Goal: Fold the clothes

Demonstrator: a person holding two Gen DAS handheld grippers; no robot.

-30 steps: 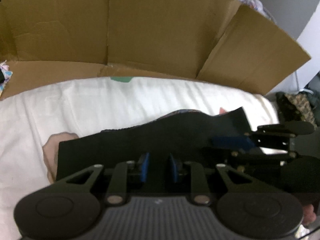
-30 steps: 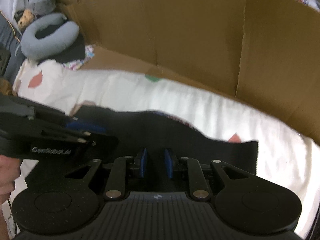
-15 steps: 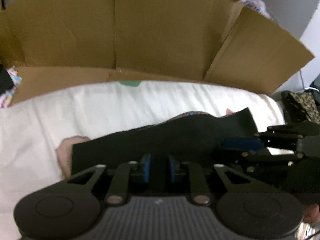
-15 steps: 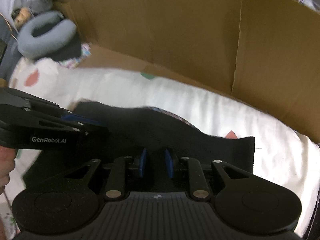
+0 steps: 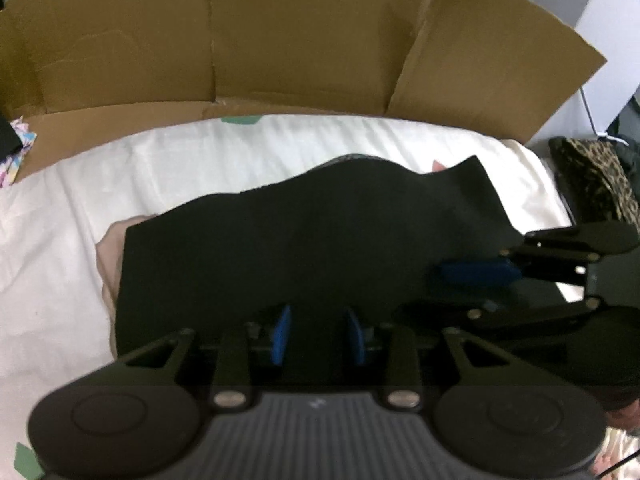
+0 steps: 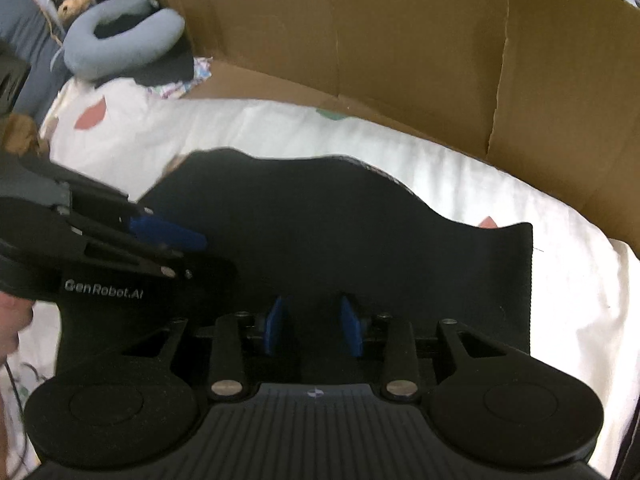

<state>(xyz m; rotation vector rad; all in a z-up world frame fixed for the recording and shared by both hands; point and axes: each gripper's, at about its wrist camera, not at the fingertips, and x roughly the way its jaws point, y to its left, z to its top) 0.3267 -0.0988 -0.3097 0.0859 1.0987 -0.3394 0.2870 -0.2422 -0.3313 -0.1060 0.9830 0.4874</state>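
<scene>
Left wrist: black garment (image 5: 304, 240) flat on white sheet (image 5: 160, 176), wavy far edge; both jaws released.

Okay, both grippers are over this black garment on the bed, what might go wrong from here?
The left gripper and right gripper sit close together, so they might collide. Both look open over the black garment, so the fold may spring back if unpressed. A pinkish item peeks from under the garment's edge; a low pinch could catch it or the white sheet.
</scene>
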